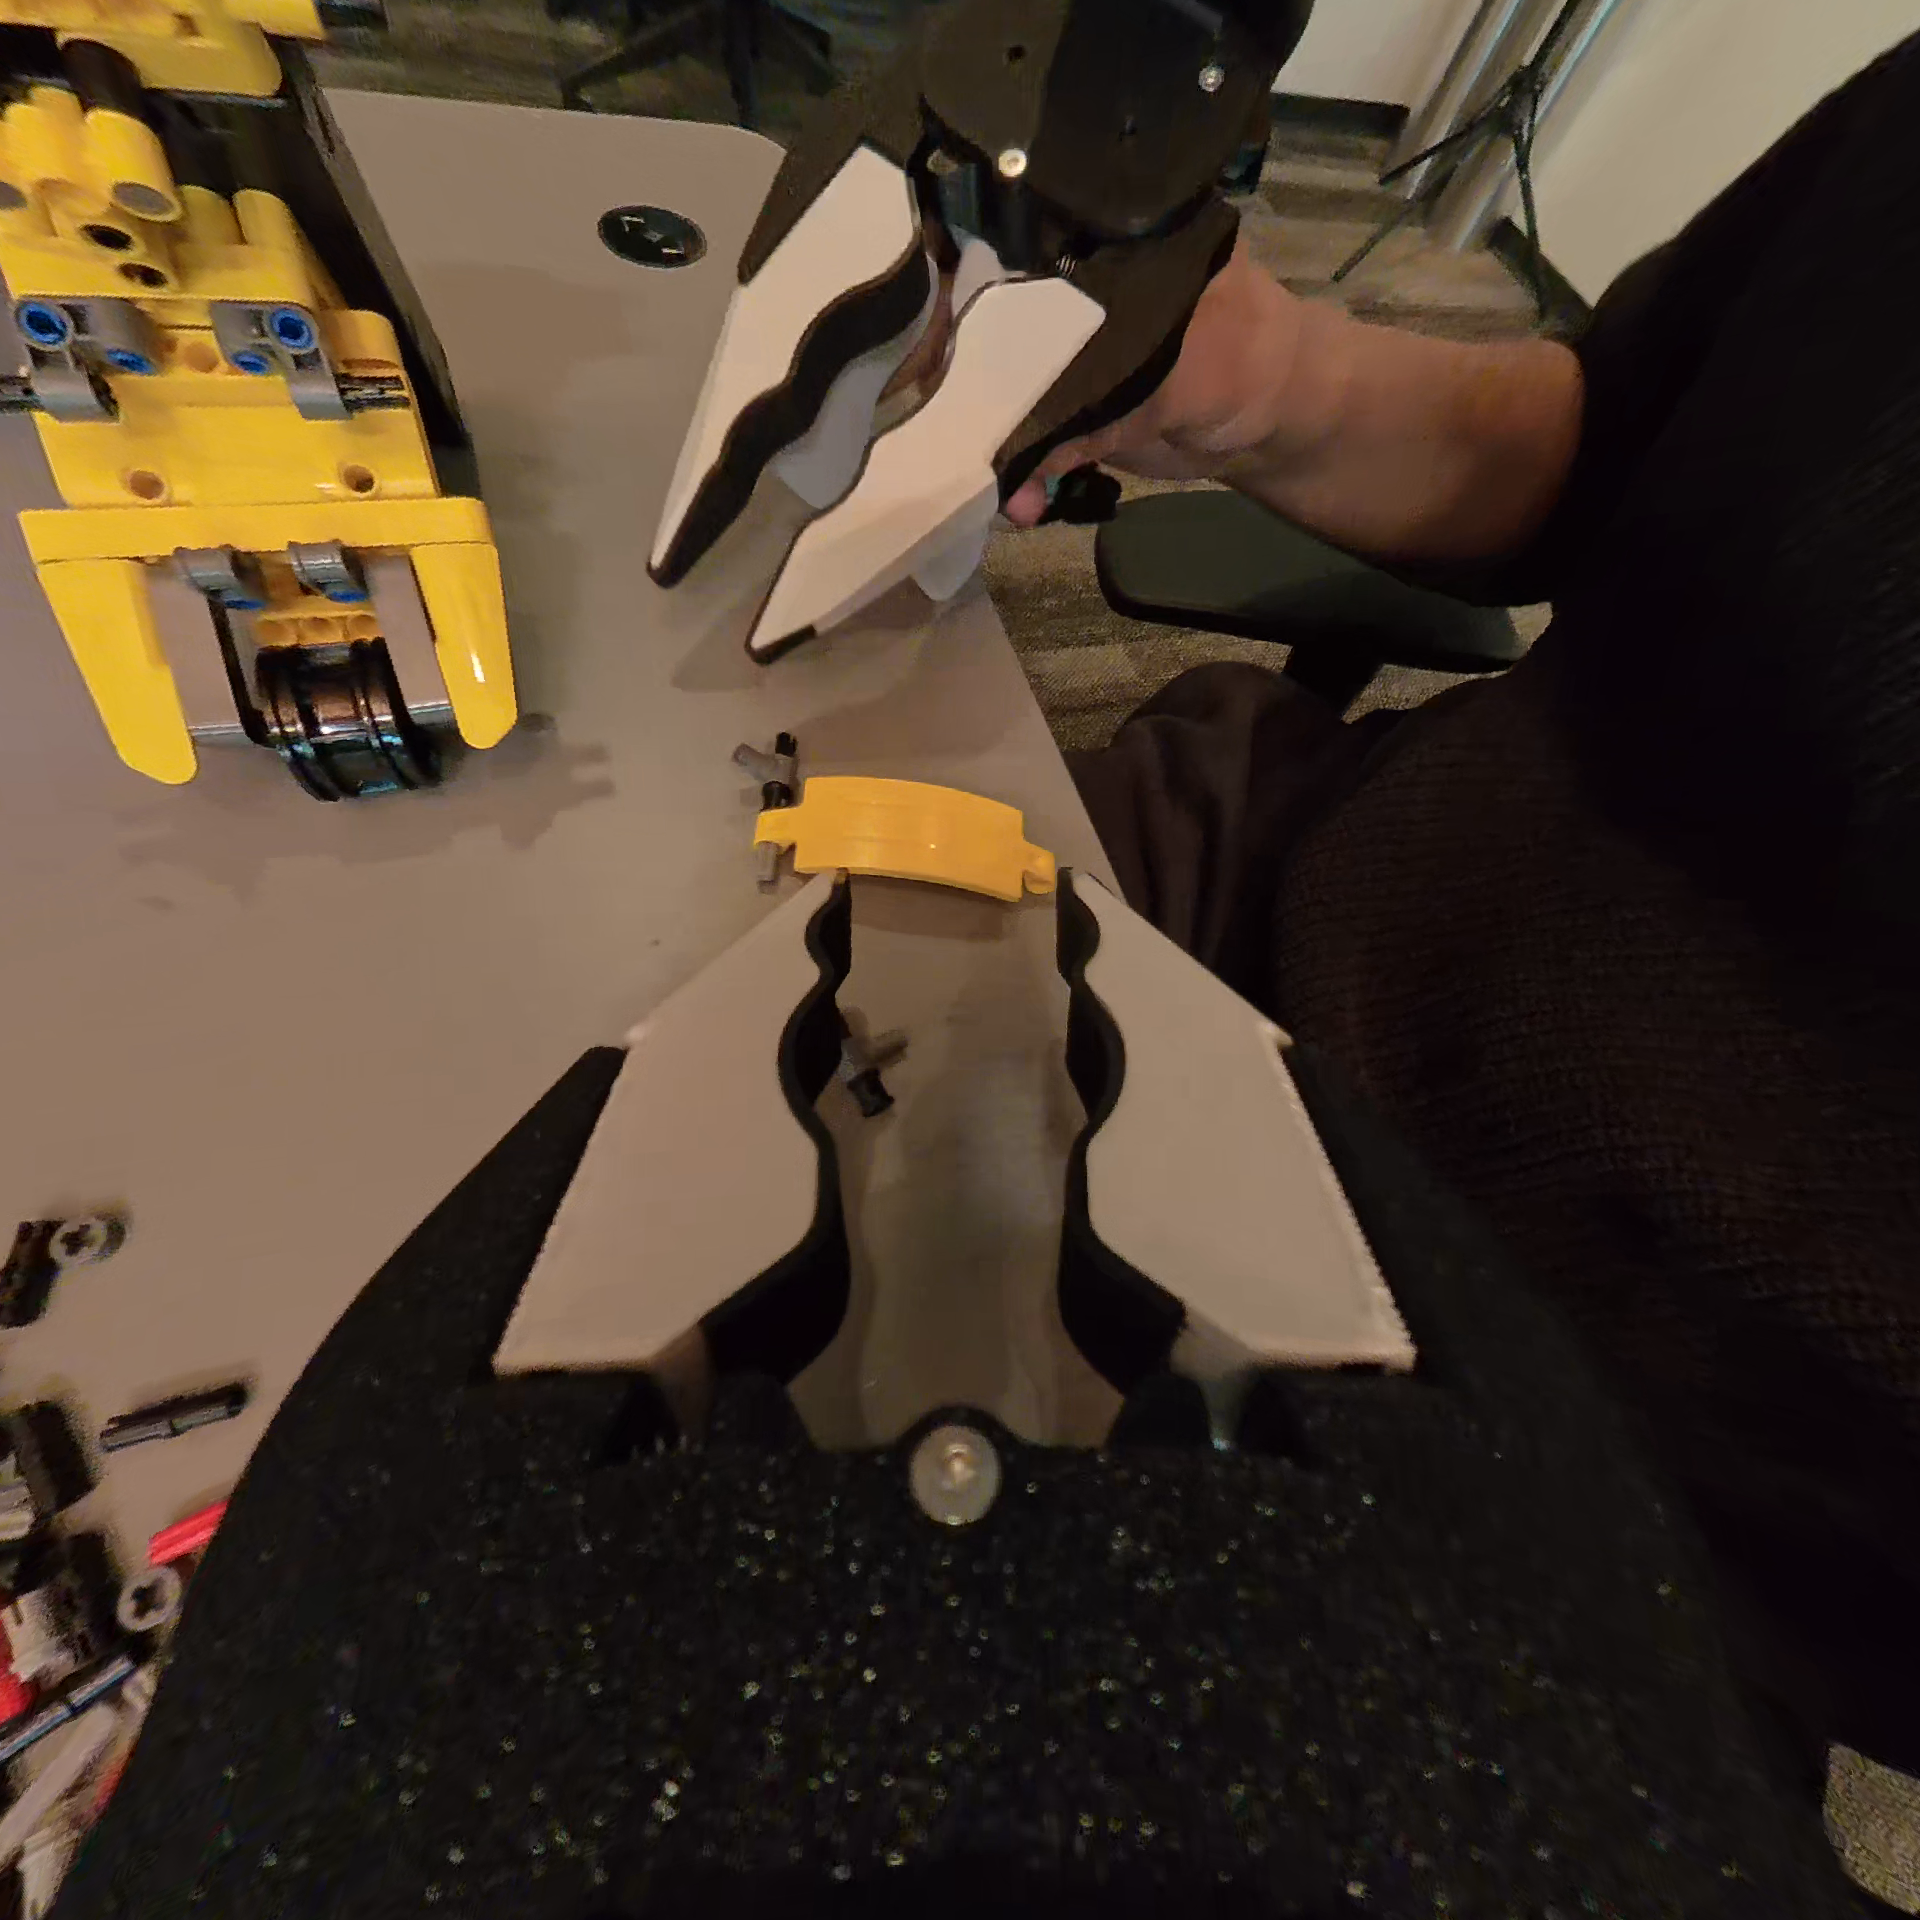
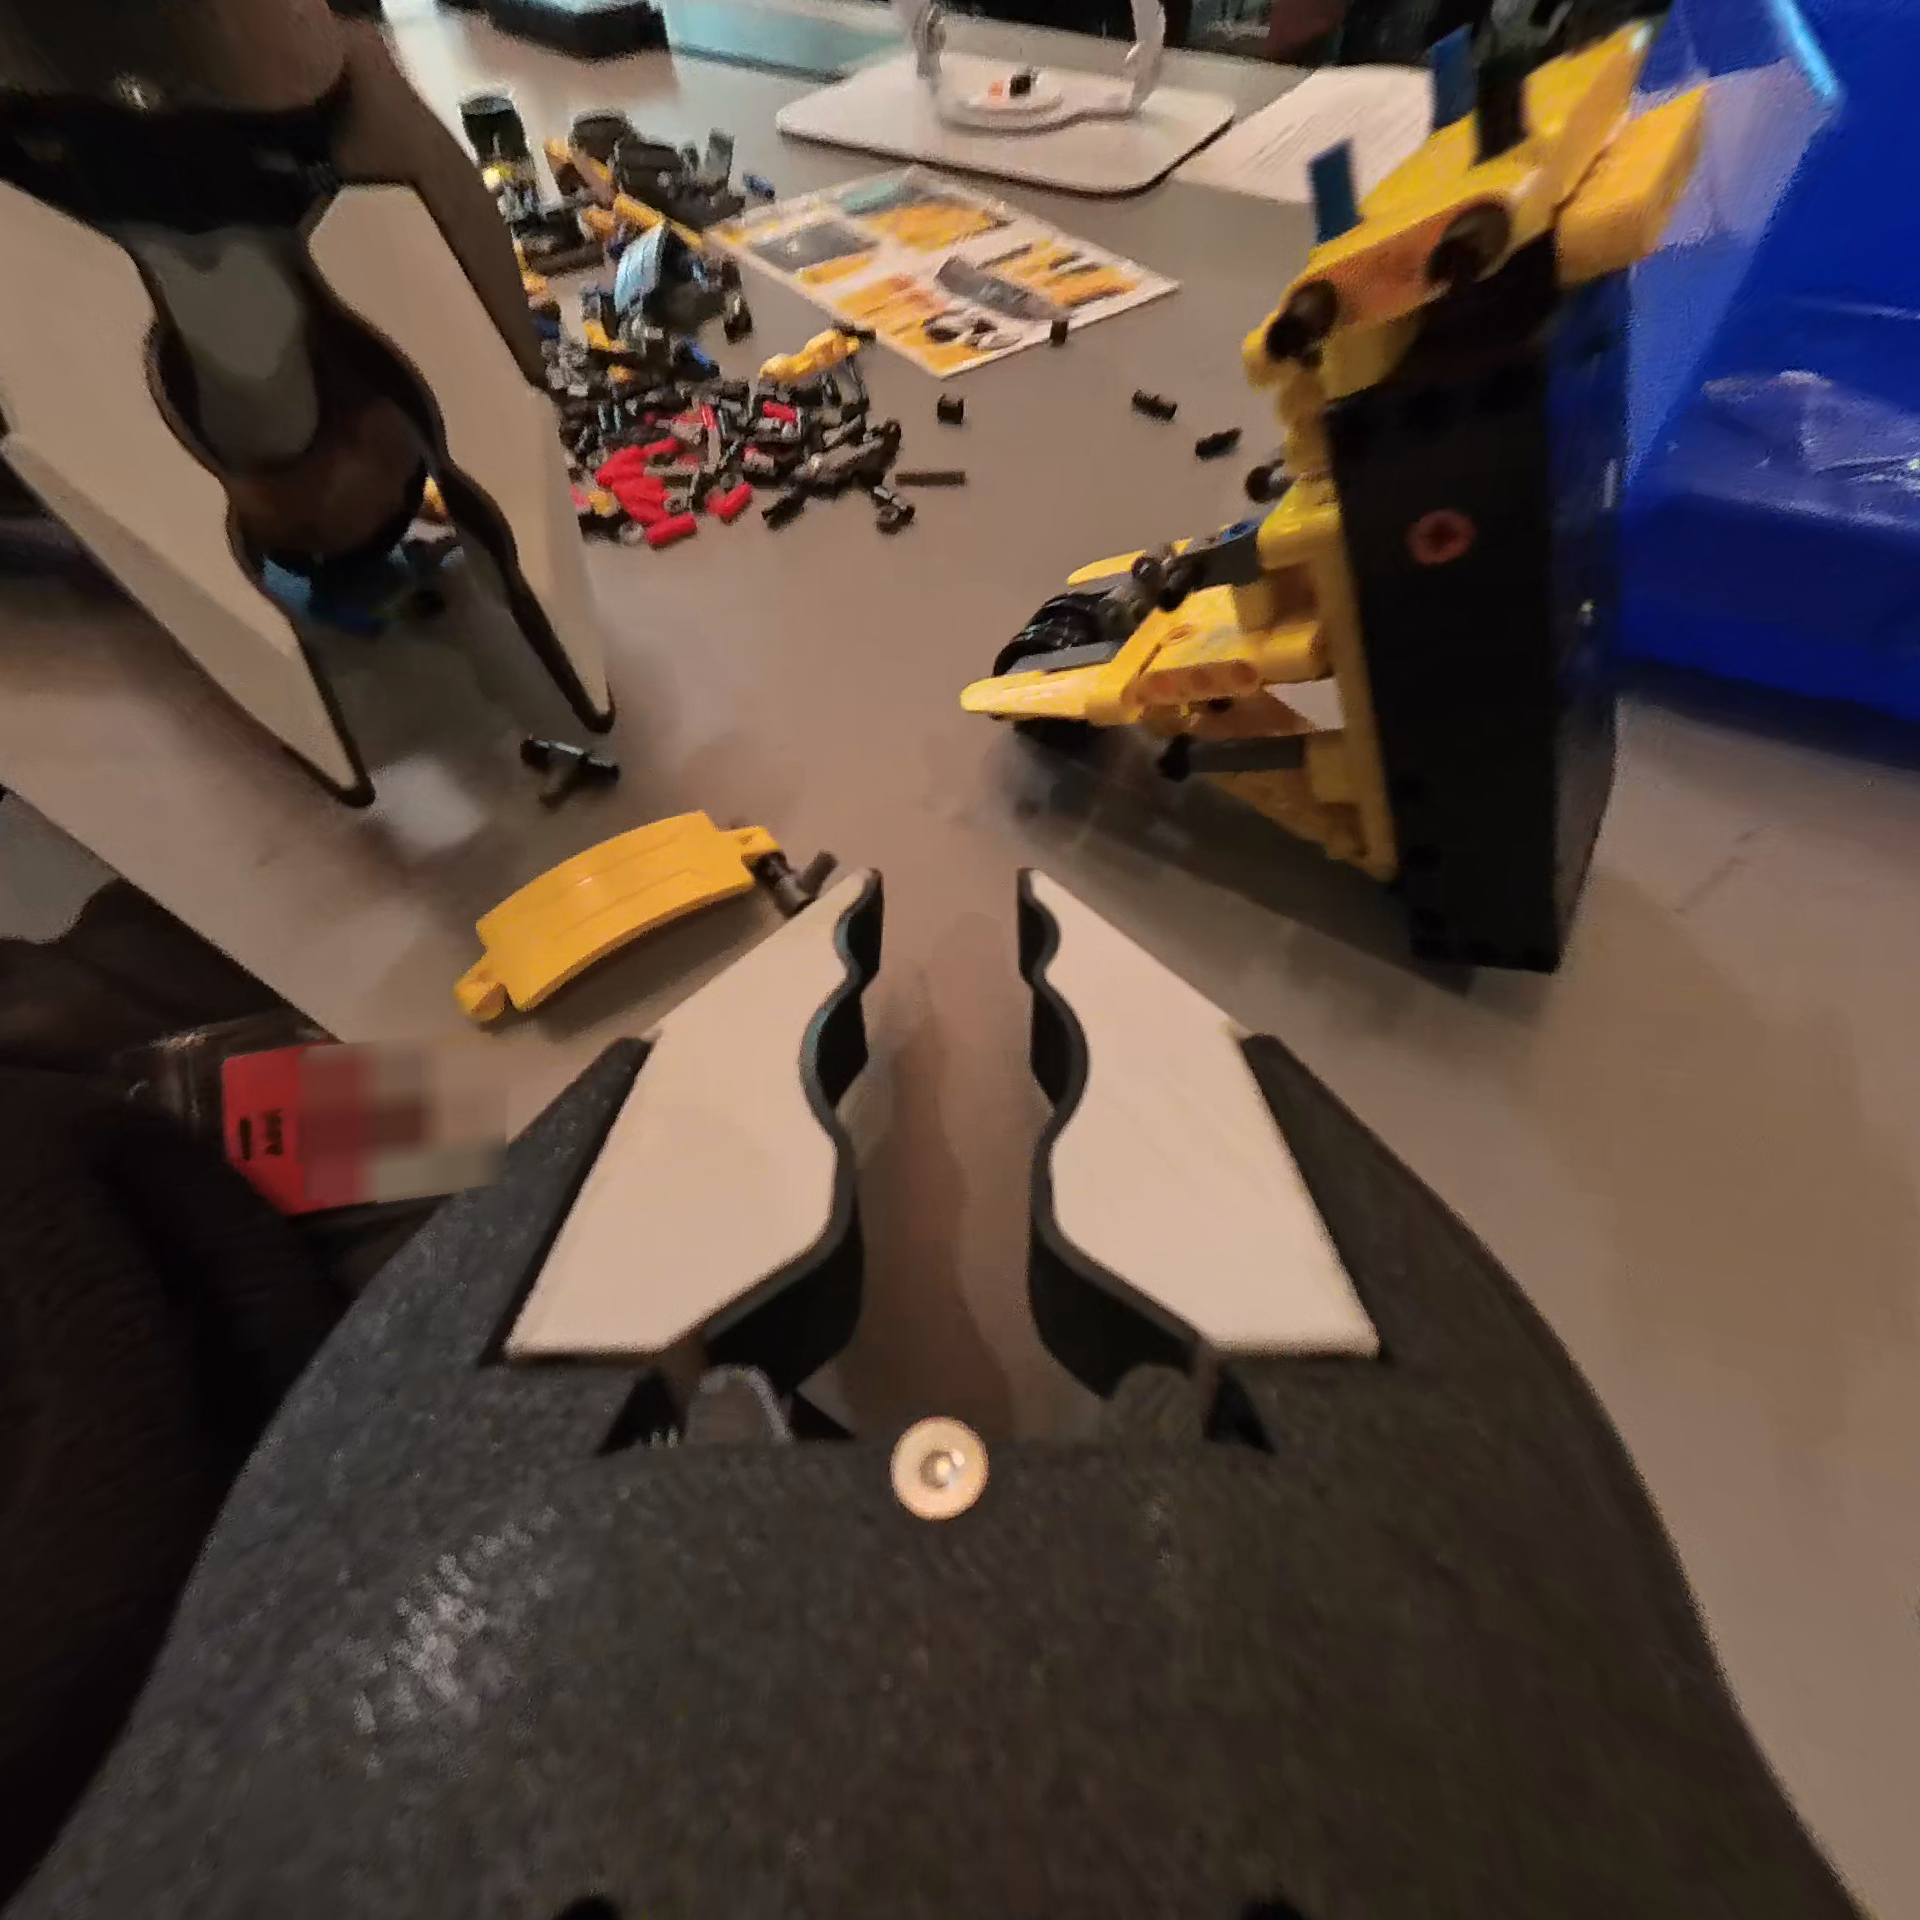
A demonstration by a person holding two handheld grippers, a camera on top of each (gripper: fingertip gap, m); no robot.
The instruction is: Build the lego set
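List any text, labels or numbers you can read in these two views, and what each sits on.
Nothing legible.
Instruction sheet beyond the loose parts: print too small and blurred.
Red card at the left edge: dark marks, partly mosaicked, unreadable.
Round black table grommet: faint marks, too small.
Yellow model and curved yellow panel: no writing visible.

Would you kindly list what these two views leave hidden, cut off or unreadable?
- Yellow model: its upper part is cut off by the left wrist view's top and left edges.
- Parts pile: too small and blurred in the right wrist view to tell pieces apart.
- Blue bin: motion-blurred and cut by the right edge.
- Small pin: partly hidden behind a finger of the left tool.
- Red card: covered by a mosaic patch.
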